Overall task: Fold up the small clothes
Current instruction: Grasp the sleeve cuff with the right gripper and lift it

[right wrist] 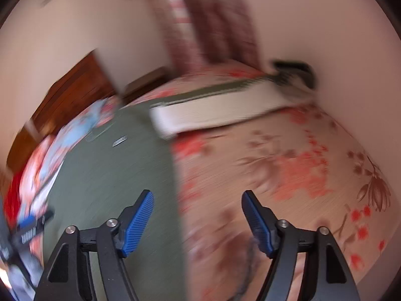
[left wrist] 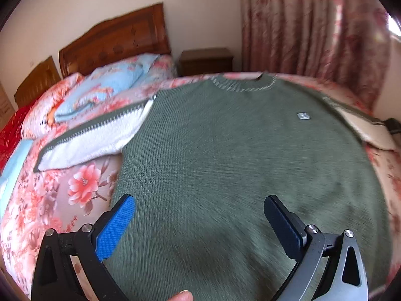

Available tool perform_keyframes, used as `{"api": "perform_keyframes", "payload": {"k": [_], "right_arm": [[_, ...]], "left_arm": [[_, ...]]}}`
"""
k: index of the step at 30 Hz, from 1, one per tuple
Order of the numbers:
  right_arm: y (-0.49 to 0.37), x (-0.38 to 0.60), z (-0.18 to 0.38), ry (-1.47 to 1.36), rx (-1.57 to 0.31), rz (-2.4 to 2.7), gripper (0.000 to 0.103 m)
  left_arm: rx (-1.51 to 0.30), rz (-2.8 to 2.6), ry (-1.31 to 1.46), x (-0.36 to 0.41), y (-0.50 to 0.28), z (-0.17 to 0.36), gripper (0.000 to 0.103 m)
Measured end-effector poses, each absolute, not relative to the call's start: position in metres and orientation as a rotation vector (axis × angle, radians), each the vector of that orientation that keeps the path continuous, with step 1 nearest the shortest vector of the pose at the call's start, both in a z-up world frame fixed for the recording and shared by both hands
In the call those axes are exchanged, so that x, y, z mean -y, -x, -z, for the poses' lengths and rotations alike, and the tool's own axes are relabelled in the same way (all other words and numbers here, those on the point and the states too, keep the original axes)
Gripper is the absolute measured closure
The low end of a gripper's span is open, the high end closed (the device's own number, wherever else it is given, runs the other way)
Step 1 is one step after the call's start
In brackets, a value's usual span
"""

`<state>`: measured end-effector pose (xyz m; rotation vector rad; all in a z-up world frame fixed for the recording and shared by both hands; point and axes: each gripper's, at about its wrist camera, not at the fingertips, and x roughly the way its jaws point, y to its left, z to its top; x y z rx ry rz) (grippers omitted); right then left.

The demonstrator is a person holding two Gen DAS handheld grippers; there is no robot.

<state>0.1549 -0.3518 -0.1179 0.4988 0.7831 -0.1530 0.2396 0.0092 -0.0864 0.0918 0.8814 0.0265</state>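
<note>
Lies flat and face up on the flowered bedspread: a green sweater with white sleeves, neck toward the far edge of the bed, hem toward the tongs. Runs with its long axis straight away from both tongs, sleeves spread out to either side.

Left tongs: wide apart, holding nothing, poised above the lower body of the sweater, just inside its left edge. Left sleeve stretches off to the left and away, toward the pillows and the wooden headboard.

Right tongs: also wide apart and empty, straddling the sweater's right edge, one finger over the green knit, the other over bare bedspread. Right sleeve lies ahead and to the right, reaching toward a dark object by the wall, too blurred to name. Heavy smear across this view, so height above the cloth cannot be told.

Probably the opening of the fold, nothing folded yet. Likely turns on the sleeves: each lies ahead and outward of the tongs on its own side, so each side nearest its own sleeve. Risk: fuzzy knit dragging or bunching on the bedspread if pinched too shallow.
</note>
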Motion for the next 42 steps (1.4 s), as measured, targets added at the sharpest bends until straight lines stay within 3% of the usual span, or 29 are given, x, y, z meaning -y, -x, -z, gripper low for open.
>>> {"api": "perform_keyframes", "payload": {"k": [4, 6, 15, 16, 19, 20, 25, 32, 37, 42], "right_arm": [[-0.184, 0.4, 0.132, -0.537, -0.796, 0.288, 0.031], [-0.203, 0.418, 0.141, -0.582, -0.819, 0.311, 0.036], [-0.274, 0.436, 0.147, -0.613, -0.768, 0.383, 0.045], [-0.281, 0.438, 0.149, -0.611, -0.758, 0.396, 0.054], [-0.294, 0.443, 0.152, -0.594, -0.749, 0.454, 0.093], [-0.295, 0.446, 0.154, -0.616, -0.742, 0.453, 0.095], [-0.282, 0.439, 0.135, -0.599, -0.622, 0.429, 0.095], [-0.294, 0.267, 0.055, 0.104, -0.461, 0.139, 0.095], [-0.295, 0.143, 0.099, 0.537, -0.561, -0.18, 0.086], [-0.294, 0.135, 0.143, 0.546, -0.726, -0.245, 0.081]], "left_arm": [[-0.957, -0.042, -0.057, -0.023, -0.263, 0.109, 0.0], [-0.999, -0.031, -0.038, -0.028, -0.271, 0.119, 0.0], [-0.955, 0.069, -0.01, -0.041, -0.26, 0.128, 0.0], [-0.957, 0.075, -0.009, -0.042, -0.257, 0.128, 0.0], [-0.967, 0.09, -0.01, -0.042, -0.257, 0.127, 0.0], [-0.968, 0.09, -0.01, -0.042, -0.256, 0.127, 0.0], [-0.961, 0.089, -0.007, -0.043, -0.261, 0.127, 0.0], [-0.957, 0.089, -0.003, -0.044, -0.262, 0.128, 0.0], [-0.956, 0.089, -0.002, -0.044, -0.261, 0.127, 0.0], [-0.956, 0.088, -0.002, -0.044, -0.261, 0.127, 0.0]]}}
